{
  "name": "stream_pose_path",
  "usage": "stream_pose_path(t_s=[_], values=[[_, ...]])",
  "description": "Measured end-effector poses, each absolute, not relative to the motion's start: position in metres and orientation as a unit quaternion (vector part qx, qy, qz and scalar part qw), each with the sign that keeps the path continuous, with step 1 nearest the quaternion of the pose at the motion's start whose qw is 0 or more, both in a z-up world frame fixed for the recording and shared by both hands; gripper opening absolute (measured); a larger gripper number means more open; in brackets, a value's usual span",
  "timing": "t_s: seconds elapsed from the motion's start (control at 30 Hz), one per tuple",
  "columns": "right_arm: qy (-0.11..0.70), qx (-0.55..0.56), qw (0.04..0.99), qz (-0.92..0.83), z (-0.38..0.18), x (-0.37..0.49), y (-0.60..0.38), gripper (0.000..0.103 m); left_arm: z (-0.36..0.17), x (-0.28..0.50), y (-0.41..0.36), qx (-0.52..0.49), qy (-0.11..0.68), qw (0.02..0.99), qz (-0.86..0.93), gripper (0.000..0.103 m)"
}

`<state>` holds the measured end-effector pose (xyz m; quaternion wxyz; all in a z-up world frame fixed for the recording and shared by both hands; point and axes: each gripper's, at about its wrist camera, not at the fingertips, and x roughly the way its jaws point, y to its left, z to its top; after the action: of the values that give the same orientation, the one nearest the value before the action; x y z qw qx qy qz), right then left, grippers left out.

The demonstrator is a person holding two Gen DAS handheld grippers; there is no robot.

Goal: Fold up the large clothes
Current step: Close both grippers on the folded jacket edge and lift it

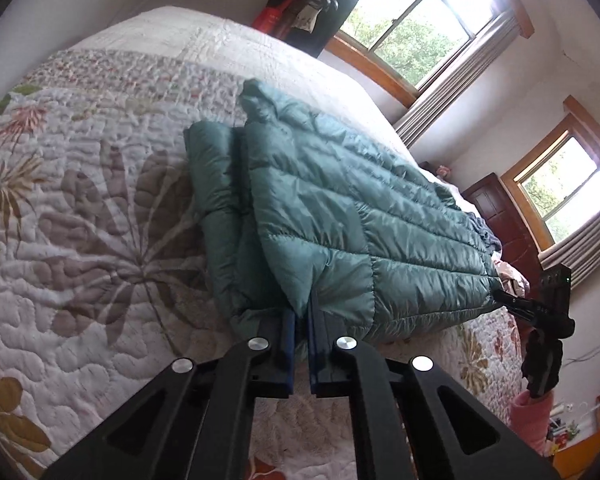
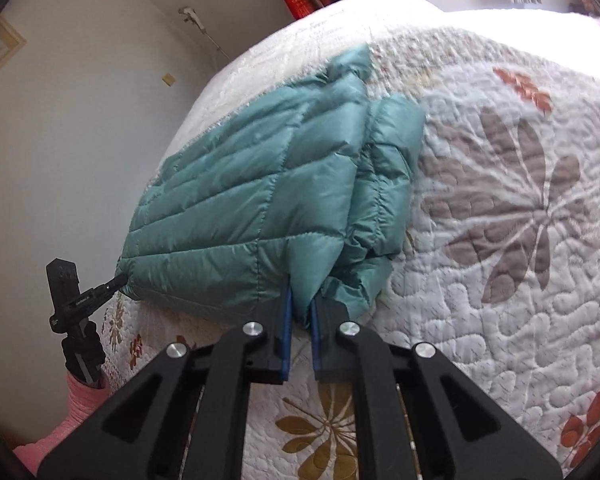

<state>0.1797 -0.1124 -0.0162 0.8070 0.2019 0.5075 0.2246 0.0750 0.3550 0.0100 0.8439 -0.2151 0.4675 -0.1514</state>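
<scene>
Left wrist: both tools [image 1: 302,312] [image 2: 302,304] clamp teal jacket [image 1: 340,216] hem; no legible writing.

Daylight enters through two windows [image 1: 412,20], blown out to glare at the panes. Quilt [image 2: 500,240] far edge overexposed in right wrist view. Soft shadows only. Strong fisheye curvature; dark vignette at corners. Slight softness toward the periphery.

Quilt [image 2: 500,200] bare beside jacket [image 2: 240,184], prob. passable.
</scene>
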Motion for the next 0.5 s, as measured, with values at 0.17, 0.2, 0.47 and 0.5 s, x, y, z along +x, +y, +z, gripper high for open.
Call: stream_pose_path(t_s=[0.17,0.2,0.47,0.5], values=[[0.529,0.225,0.788,0.223,-0.048,0.192,-0.116,0.007,-0.014,0.079,0.357,-0.222,0.475,0.837,-0.154,0.005],[0.529,0.229,0.786,0.224,-0.051,0.194,-0.117,0.007,-0.014,0.079,0.355,-0.216,0.473,0.840,-0.154,0.005],[0.516,0.206,0.802,0.218,-0.034,0.186,-0.118,0.014,0.004,0.070,0.355,-0.199,0.468,0.849,-0.148,0.013],[0.512,0.206,0.806,0.216,-0.029,0.182,-0.118,0.015,0.010,0.069,0.359,-0.199,0.462,0.852,-0.144,0.015]])
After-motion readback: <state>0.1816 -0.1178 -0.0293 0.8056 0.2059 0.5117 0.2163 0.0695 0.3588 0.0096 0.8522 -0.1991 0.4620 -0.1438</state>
